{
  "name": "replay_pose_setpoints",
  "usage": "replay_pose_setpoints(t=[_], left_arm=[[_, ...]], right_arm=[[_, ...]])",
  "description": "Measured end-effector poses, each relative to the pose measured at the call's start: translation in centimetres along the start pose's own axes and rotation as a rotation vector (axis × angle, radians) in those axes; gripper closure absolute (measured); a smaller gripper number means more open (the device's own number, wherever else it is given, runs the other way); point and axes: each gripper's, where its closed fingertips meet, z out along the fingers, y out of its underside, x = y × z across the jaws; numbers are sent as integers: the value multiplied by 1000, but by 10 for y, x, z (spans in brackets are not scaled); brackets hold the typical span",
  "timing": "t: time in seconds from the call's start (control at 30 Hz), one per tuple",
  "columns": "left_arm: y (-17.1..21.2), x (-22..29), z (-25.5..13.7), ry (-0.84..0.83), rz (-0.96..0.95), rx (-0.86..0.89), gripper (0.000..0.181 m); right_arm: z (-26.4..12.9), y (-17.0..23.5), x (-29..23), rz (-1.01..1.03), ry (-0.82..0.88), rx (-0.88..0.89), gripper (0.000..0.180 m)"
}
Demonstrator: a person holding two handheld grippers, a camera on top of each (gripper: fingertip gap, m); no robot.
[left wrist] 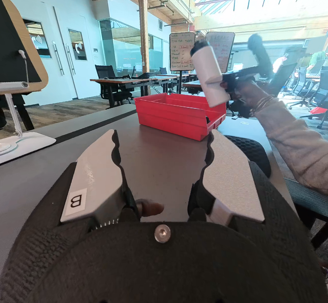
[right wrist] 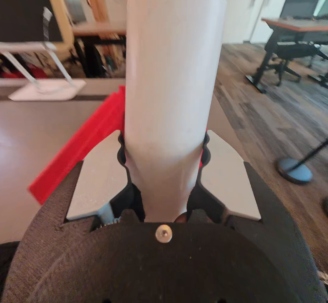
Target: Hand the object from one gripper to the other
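A white cylinder with a black top, a bottle (right wrist: 170, 74), is clamped between the two fingers of my right gripper (right wrist: 163, 145) near its lower end. In the left wrist view the same bottle (left wrist: 207, 74) hangs tilted in the air above the red bin (left wrist: 170, 117), held by the right gripper (left wrist: 218, 81) that comes in from the right with a sleeved arm. My left gripper (left wrist: 163, 140) is open and empty, low over the dark table, in front of the bin and well below and short of the bottle.
The dark table (left wrist: 156, 161) carries the red bin and a white stand (left wrist: 23, 143) with a dark screen at the left. A black mesh chair back (left wrist: 252, 150) stands at the table's right edge. Desks, chairs and whiteboards (left wrist: 181, 51) stand behind. One gripper's finger ends stand about 40 cm off the other's.
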Motion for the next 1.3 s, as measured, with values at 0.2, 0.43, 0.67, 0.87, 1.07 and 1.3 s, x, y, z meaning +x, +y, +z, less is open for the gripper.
replay_pose_setpoints(t=[0.2, 0.43, 0.67, 0.87, 1.07, 1.3], left_arm=[[4, 3, 1, 14, 22, -13, 87], [7, 2, 1, 13, -15, -60, 88], [6, 3, 1, 22, -47, -45, 88], [0, 3, 0, 14, -18, 2, 86], [-5, 7, 0, 28, -4, 22, 86], [-10, 14, -1, 42, 45, 42, 88]], right_arm=[[41, 54, 20, -115, 157, -357, 94], [52, 82, 19, -208, 243, -655, 86], [41, -20, -74, -256, 43, -47, 69], [-26, -95, -226, -42, -492, 694, 62], [-41, -45, -322, -193, -670, 979, 50], [-30, 1, -370, -394, -856, 795, 48]])
